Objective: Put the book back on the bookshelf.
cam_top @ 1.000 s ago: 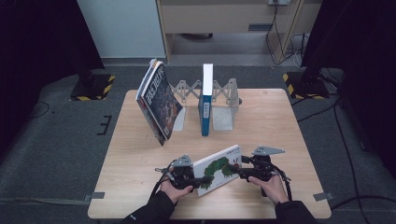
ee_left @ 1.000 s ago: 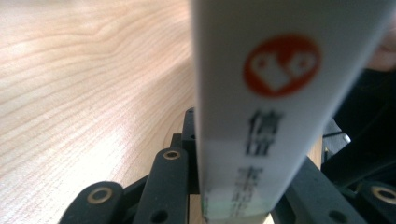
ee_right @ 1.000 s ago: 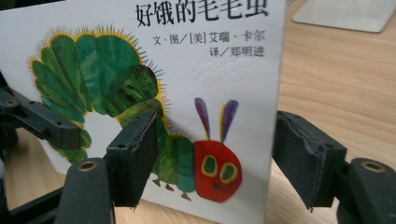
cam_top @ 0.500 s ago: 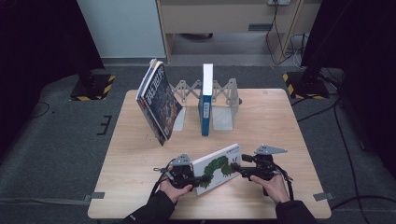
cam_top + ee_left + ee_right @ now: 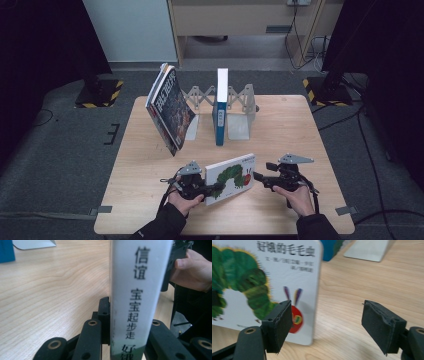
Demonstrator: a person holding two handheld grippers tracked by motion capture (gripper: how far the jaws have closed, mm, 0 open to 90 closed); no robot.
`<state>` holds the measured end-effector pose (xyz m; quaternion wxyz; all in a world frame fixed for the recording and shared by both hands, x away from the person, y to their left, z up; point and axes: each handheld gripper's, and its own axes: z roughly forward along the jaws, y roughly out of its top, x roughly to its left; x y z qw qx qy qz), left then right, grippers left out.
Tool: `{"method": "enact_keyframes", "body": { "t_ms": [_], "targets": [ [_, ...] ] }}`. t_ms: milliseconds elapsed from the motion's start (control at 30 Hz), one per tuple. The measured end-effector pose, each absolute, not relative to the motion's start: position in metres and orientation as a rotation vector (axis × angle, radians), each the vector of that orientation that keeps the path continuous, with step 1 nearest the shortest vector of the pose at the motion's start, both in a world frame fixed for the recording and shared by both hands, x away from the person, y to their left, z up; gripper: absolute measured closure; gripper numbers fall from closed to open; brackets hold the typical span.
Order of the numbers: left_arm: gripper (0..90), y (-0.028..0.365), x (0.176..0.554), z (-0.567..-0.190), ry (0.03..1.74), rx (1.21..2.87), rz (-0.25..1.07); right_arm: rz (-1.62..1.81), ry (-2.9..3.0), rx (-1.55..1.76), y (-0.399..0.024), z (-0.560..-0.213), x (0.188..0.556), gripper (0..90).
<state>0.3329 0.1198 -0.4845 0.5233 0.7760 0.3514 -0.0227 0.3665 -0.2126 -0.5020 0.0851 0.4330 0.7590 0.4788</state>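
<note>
White board book [image 5: 230, 177] with a green caterpillar on its cover stands on its lower edge at the near middle of the light wooden desk [image 5: 300, 130], cover facing the near side. The left hand-held gripper [image 5: 212, 188] is clenched on the book's left end; in the left gripper view both black jaws press against the faces of the book [image 5: 136, 300], whose white spine with printed characters rises between them. The right hand-held gripper [image 5: 256, 176] sits just right of the book, apart from it, and is released. Its jaws have just been opening, and in the right gripper view the pads [image 5: 278, 325] stand wide with bare desk between them, the left pad in front of the book's [image 5: 269, 277] right edge.

At the far middle of the desk, a blue book [image 5: 220, 107] stands upright in a grey expanding bookend rack [image 5: 242, 107]. Left of the rack, a stack of dark magazines [image 5: 170, 107] leans tilted toward the left.
</note>
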Motion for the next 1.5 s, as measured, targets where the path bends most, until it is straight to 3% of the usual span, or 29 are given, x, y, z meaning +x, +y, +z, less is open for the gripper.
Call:
{"method": "enact_keyframes", "body": {
  "t_ms": [500,1500],
  "targets": [
    [74.4,0.123,0.340,-0.462,0.885,1.769,0.027,1.228,2.236,1.348,-0.236,-0.505,0.371,21.6],
    [74.4,0.095,0.395,-0.426,0.959,1.685,0.279,0.937,2.273,1.375,-0.254,-0.523,0.378,11.8]
  ]
}}
